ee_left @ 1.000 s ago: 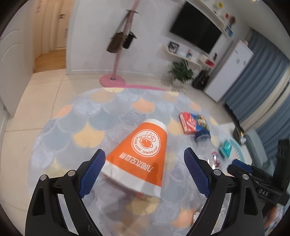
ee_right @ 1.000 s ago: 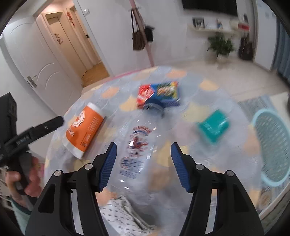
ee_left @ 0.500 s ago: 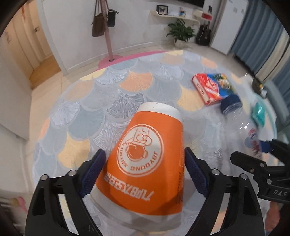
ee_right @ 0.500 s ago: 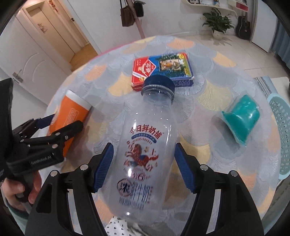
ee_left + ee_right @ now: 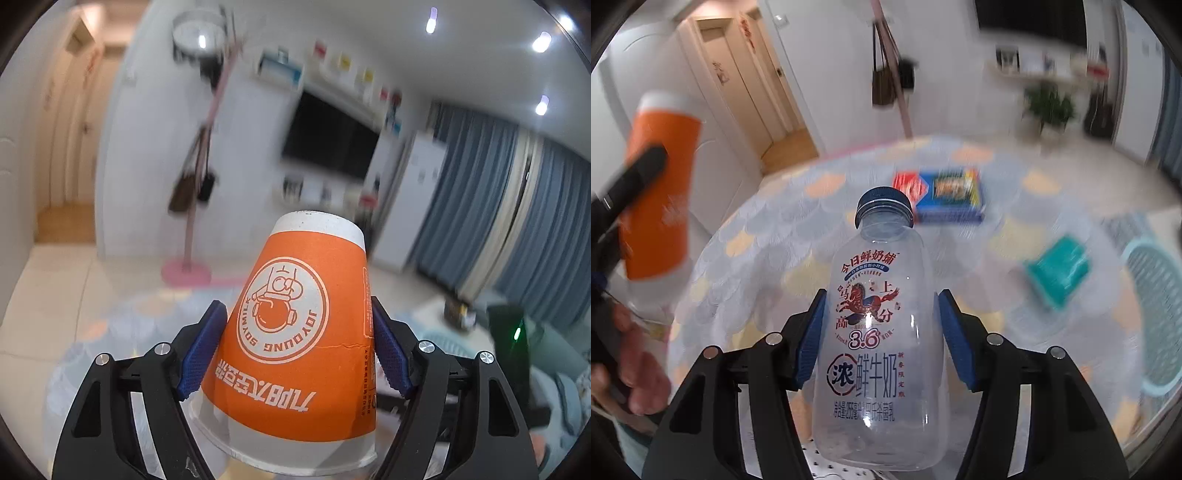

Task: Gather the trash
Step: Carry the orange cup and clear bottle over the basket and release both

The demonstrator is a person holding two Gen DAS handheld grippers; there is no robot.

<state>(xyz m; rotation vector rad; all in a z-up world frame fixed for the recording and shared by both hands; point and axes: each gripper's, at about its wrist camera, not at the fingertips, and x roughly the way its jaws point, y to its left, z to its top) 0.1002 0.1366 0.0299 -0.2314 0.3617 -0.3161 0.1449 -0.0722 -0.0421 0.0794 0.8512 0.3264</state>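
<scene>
Scalloped rug (image 5: 768,243) below, blurred. We've got the left gripper (image 5: 295,354) clamped on the orange paper cup (image 5: 291,347), rim near us, and the right gripper (image 5: 879,339) clamped on the clear milk bottle (image 5: 879,332), cap pointing far. Red-blue box (image 5: 938,195) and teal packet (image 5: 1058,273) lie beyond on the rug.

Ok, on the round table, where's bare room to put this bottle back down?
Free tablecloth lies left of the red-and-blue box, and between the box and teal packet. The right side is crowded by the packet and basket.
</scene>
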